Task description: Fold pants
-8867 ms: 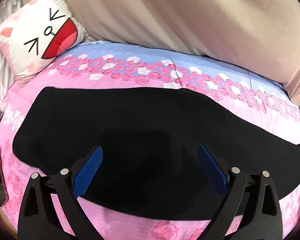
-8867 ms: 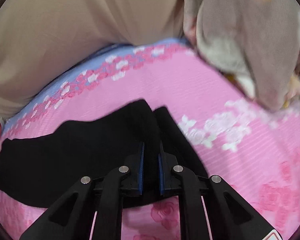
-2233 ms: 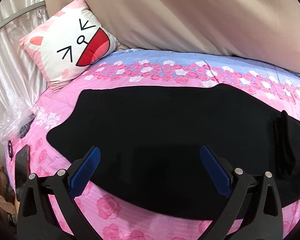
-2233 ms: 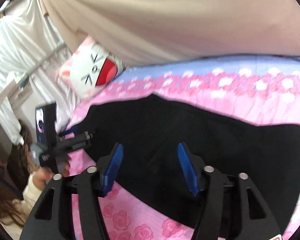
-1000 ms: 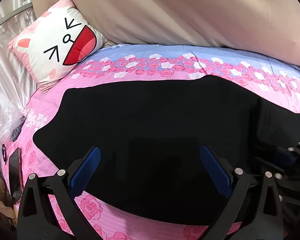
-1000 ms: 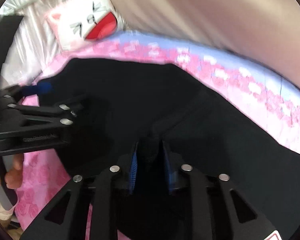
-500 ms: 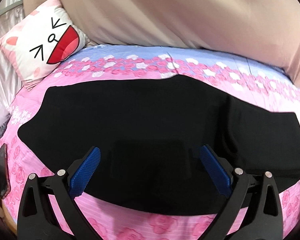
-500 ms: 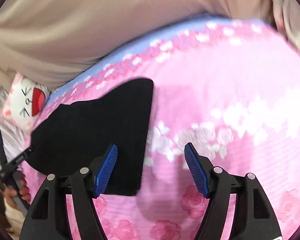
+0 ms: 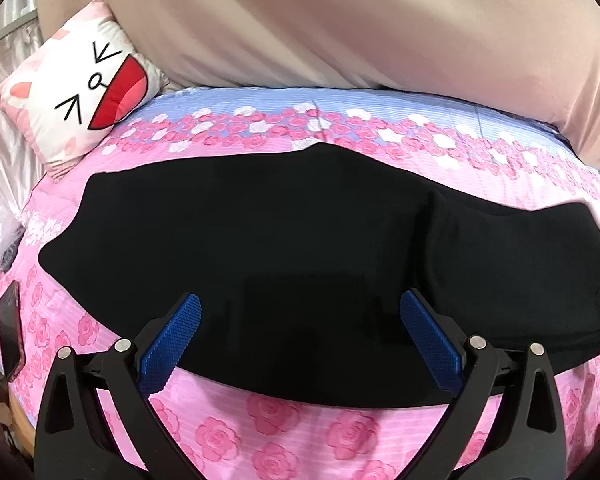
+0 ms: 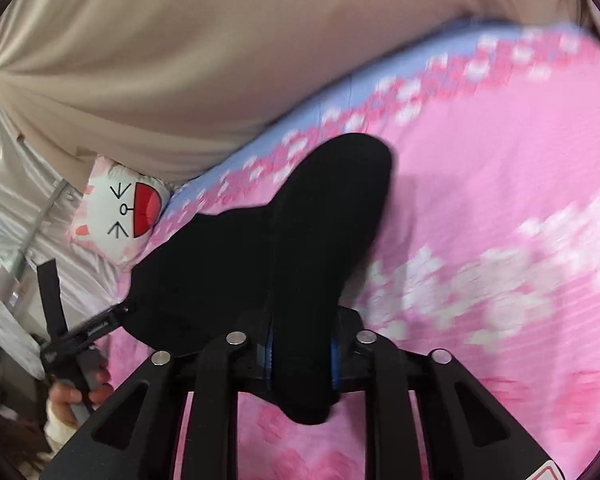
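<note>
I can read no words: white lettering on my left claw (image 10: 80,334) is too small and blurred.

Right wrist view: bedsheet (image 10: 500,200) print smeared by blur at right; right gripper (image 10: 302,354) pads mostly hidden behind the black pants (image 10: 300,240). Left wrist view: phone (image 9: 9,330) partly cut off at left edge; pants' right end lost at frame edge.

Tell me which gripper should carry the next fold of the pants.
Right. The right gripper is shut on the folded end of the black pants, while the left gripper hangs open over them, holding nothing.
</note>
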